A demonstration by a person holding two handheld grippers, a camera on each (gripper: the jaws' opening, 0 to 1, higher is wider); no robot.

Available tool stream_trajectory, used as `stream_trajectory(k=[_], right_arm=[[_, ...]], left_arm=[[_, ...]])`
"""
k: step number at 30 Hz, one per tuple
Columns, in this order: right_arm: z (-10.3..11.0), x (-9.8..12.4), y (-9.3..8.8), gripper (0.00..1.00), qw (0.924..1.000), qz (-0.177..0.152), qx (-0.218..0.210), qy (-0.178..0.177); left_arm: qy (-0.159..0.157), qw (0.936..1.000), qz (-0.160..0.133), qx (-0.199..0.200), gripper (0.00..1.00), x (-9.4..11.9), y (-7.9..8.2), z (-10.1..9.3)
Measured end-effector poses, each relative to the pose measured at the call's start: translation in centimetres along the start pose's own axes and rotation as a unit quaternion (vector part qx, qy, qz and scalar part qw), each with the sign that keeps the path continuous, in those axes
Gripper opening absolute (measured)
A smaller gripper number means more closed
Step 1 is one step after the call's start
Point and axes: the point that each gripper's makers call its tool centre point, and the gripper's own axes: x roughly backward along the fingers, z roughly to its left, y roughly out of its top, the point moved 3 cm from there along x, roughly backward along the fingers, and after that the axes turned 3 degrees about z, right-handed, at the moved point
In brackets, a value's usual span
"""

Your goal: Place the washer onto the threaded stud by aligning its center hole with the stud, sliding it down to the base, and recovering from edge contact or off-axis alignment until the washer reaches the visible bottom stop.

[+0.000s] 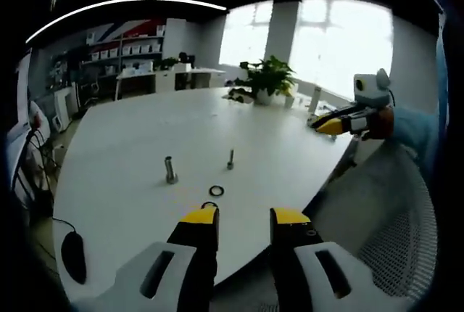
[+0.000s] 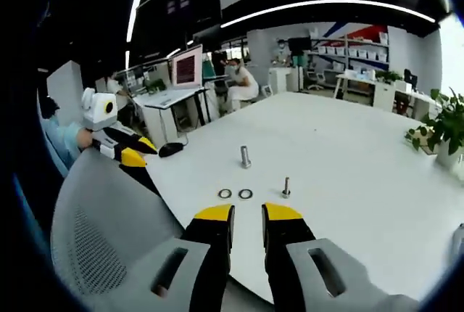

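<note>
Two washers [image 2: 225, 194] [image 2: 246, 194] flat on white table [image 2: 348, 152], near edge, just left of small threaded stud [image 2: 286, 187]; larger bolt [image 2: 246, 157] farther. Left gripper [image 1: 245, 219] and right gripper [image 2: 247, 214] both narrowly parted, empty, hovering near the table edge.

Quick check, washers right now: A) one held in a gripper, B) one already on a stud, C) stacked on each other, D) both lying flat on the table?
D: the two washers lie flat side by side on the table, apart from both studs.
</note>
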Motion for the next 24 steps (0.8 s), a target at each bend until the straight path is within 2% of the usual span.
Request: stream_trajectory(k=[2,3,4,5,6,8,11,15,17,20,21,22,24], right_arm=[[0.2,0.7,-0.1,0.19,1.0000,0.000,0.005,-0.003],[-0.2,1.5,-0.6,0.21,0.9995,0.012,0.019,-0.022],[-0.2,1.7,-0.8,0.22,0.9994,0.013,0.021,-0.024],[-0.1,2.3,-1.0,0.22,0.9994,0.011,0.020,-0.025],[0.0,2.6,-1.1,0.22,0.9994,0.009,0.018,-0.028],[0.1,3.4,-1.4,0.22,0.9990,-0.004,0.001,-0.044],[0.2,3.9,-2.7,0.22,0.9968,-0.004,-0.017,-0.078],[1.0,3.2,-3.1,0.22,0.9957,-0.019,-0.040,-0.082],[0.4,3.1,-2.9,0.22,0.9933,-0.018,-0.001,-0.114],[-0.1,2.6,-3.0,0.22,0.9901,-0.026,-0.012,-0.138],[-0.4,2.4,-3.3,0.22,0.9884,-0.021,-0.012,-0.150],[-0.7,2.3,-3.4,0.22,0.9865,-0.018,0.010,-0.162],[-0.8,2.0,-4.0,0.22,0.9853,-0.001,0.027,-0.169]], left_arm=[[0.004,0.9996,-0.024,0.014,0.24,0.3,1.5,0.5],[0.012,0.9996,-0.027,0.003,0.24,0.3,2.3,0.8],[0.017,0.9994,-0.027,-0.017,0.24,0.2,2.8,1.0],[0.024,0.9989,-0.022,-0.034,0.23,0.1,3.4,1.2],[0.027,0.9988,-0.020,-0.035,0.23,0.0,3.7,1.3],[0.024,0.9986,-0.019,-0.043,0.23,-0.5,4.3,1.5],[0.019,0.9984,-0.004,-0.053,0.23,-1.5,4.8,1.8],[0.020,0.9974,0.008,-0.069,0.22,-2.6,4.9,2.3],[0.016,0.9974,0.011,-0.070,0.21,-3.1,4.8,2.4],[0.012,0.9970,0.020,-0.074,0.21,-4.6,4.1,3.1],[0.011,0.9969,0.039,-0.067,0.20,-5.6,3.2,3.5],[0.003,0.9972,0.054,-0.052,0.20,-6.5,2.6,3.5],[-0.003,0.9969,0.057,-0.054,0.20,-7.7,2.3,3.7]])
